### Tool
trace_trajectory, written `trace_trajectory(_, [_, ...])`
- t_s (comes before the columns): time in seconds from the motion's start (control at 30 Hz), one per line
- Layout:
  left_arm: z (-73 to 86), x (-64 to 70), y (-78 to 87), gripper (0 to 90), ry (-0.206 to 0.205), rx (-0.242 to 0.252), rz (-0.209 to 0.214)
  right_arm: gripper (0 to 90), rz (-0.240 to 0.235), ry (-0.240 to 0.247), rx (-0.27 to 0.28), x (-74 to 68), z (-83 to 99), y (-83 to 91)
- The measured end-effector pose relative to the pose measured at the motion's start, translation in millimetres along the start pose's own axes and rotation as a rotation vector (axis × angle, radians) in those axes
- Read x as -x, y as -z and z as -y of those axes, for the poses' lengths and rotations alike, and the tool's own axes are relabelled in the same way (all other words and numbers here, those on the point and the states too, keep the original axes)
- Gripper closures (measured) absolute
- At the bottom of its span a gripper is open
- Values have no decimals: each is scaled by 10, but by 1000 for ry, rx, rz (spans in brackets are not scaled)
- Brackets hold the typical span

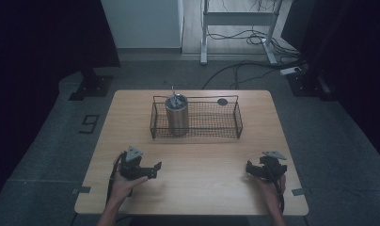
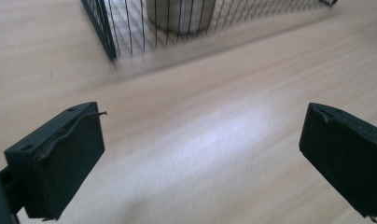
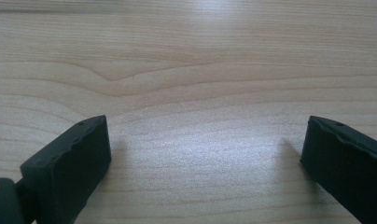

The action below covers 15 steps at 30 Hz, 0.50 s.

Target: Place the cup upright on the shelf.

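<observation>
Two grippers low point(image 1: 153, 170) point(image 1: 250, 168), jaws spread wide

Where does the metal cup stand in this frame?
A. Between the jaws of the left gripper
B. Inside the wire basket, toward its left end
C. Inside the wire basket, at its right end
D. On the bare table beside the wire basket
B: in the high view the metal cup stands upright inside the wire basket, toward its left end, apart from both grippers.

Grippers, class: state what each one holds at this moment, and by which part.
Nothing is held. The left gripper and the right gripper both stand open and empty above the table.
</observation>
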<state>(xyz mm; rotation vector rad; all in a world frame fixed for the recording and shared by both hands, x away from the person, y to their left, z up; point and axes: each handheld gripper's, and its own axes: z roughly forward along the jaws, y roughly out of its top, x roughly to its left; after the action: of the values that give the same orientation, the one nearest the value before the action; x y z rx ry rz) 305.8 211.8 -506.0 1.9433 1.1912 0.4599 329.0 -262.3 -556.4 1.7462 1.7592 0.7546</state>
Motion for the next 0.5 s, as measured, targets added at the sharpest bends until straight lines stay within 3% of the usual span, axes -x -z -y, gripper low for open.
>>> trace_trajectory(0.2, [182,-5,-8,4,27,-17,14,13,0,0,0,0,0,0])
trace_trajectory(0.5, [227,12,-11,10,48,-12,27,13,1,0,0,1,0,0])
